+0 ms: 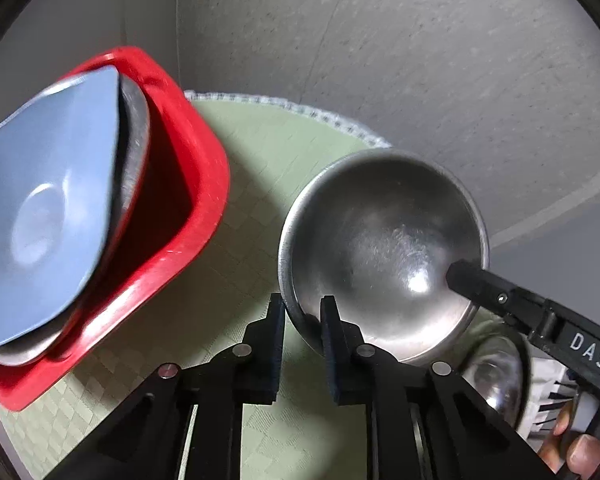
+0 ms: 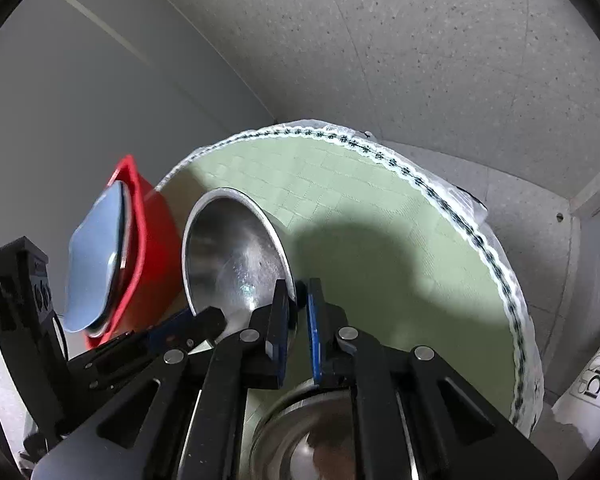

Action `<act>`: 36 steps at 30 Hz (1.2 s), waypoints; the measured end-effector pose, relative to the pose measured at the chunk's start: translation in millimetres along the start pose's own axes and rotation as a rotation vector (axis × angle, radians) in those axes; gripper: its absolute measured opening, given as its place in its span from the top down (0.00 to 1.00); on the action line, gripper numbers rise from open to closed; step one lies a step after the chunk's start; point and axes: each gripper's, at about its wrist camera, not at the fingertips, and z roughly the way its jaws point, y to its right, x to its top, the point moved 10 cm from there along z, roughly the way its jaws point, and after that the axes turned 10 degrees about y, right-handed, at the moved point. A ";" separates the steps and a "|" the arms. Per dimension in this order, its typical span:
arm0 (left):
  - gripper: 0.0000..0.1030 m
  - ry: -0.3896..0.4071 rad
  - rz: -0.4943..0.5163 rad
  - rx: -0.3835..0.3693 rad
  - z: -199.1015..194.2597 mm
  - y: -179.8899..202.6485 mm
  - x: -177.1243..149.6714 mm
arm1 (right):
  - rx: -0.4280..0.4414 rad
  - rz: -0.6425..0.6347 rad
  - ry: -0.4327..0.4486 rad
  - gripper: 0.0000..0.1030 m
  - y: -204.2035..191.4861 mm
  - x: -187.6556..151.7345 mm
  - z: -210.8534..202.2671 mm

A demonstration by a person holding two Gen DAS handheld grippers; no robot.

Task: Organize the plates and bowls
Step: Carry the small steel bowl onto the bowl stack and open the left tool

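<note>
A steel bowl (image 1: 384,248) is held tilted above the green table mat (image 1: 252,208). My left gripper (image 1: 302,312) is shut on its near rim, one finger outside and one inside. My right gripper (image 2: 298,300) is shut on the opposite rim of the same bowl (image 2: 232,252); its finger (image 1: 472,280) shows reaching into the bowl. A red tub (image 1: 188,184) at the left holds a blue plate (image 1: 48,200) standing on edge against a steel plate (image 1: 134,144). The tub (image 2: 148,248) and blue plate (image 2: 96,260) also show in the right wrist view.
A second steel bowl (image 2: 312,440) sits on the mat below the right gripper; it also shows at lower right in the left wrist view (image 1: 496,380). The round mat has a lace edge (image 2: 460,216). A speckled wall (image 2: 420,60) stands behind the table.
</note>
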 end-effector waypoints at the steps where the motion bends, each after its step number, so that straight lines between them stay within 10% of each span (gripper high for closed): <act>1: 0.88 0.016 0.003 -0.007 -8.1 0.3 1.5 | 0.006 0.000 0.014 0.93 -2.8 0.1 -7.6; 16: 0.89 0.081 0.119 -0.156 -86.9 41.1 -18.0 | -0.032 0.043 0.169 0.92 6.9 -15.5 -107.7; 36: 0.89 -0.054 0.260 -0.187 -50.4 43.6 -41.9 | -0.110 0.230 0.130 0.91 66.4 -88.5 -100.0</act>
